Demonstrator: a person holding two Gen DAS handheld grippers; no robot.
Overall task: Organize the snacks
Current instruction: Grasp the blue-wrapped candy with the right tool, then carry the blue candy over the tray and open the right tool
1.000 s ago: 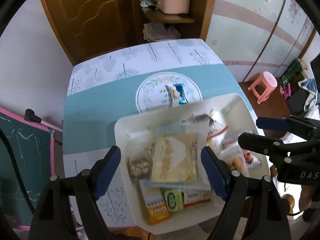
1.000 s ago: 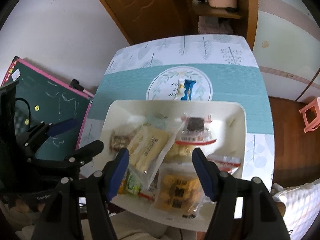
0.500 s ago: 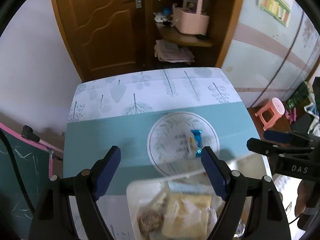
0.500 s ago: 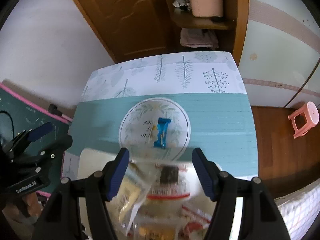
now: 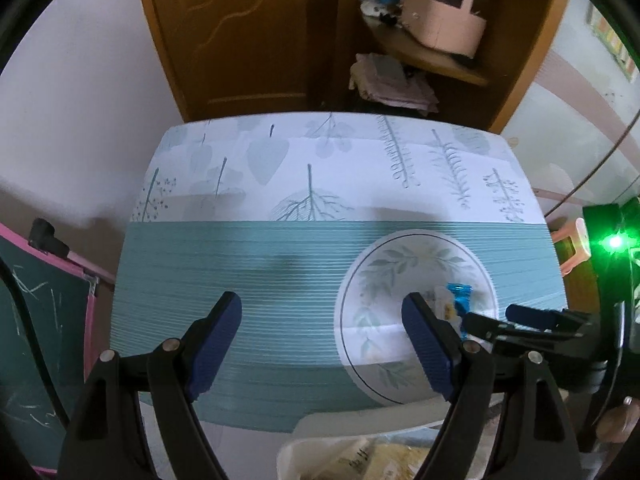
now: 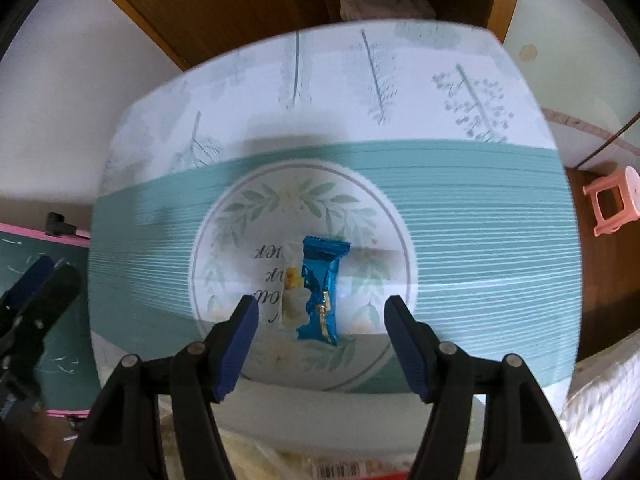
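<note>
A blue foil-wrapped snack (image 6: pixel 320 288) lies beside a small white and yellow packet (image 6: pixel 293 300) inside a round white leaf-wreath circle (image 6: pixel 260 204) on the tablecloth. My right gripper (image 6: pixel 322 316) hovers open just above the near end of these two, pads on either side and apart from them. My left gripper (image 5: pixel 322 316) is open and empty over the teal band, its right finger (image 5: pixel 424 336) overlapping the circle (image 5: pixel 384 264). The blue snack (image 5: pixel 460 294) shows behind that finger. The white tray (image 5: pixel 340 432) of bagged snacks sits at the near edge, mostly hidden.
The table carries a white and teal leaf-print cloth (image 5: pixel 240 264). A wooden door and a shelf with a pink basket (image 5: pixel 444 28) stand beyond it. A chalkboard (image 5: pixel 36 320) leans at the left, and a pink stool (image 6: pixel 612 204) stands on the floor at the right.
Both grippers moved forward off the tray toward the printed circle and came lower. The tray slid to the bottom edge of both views. The blue snack now lies between the right fingers.
</note>
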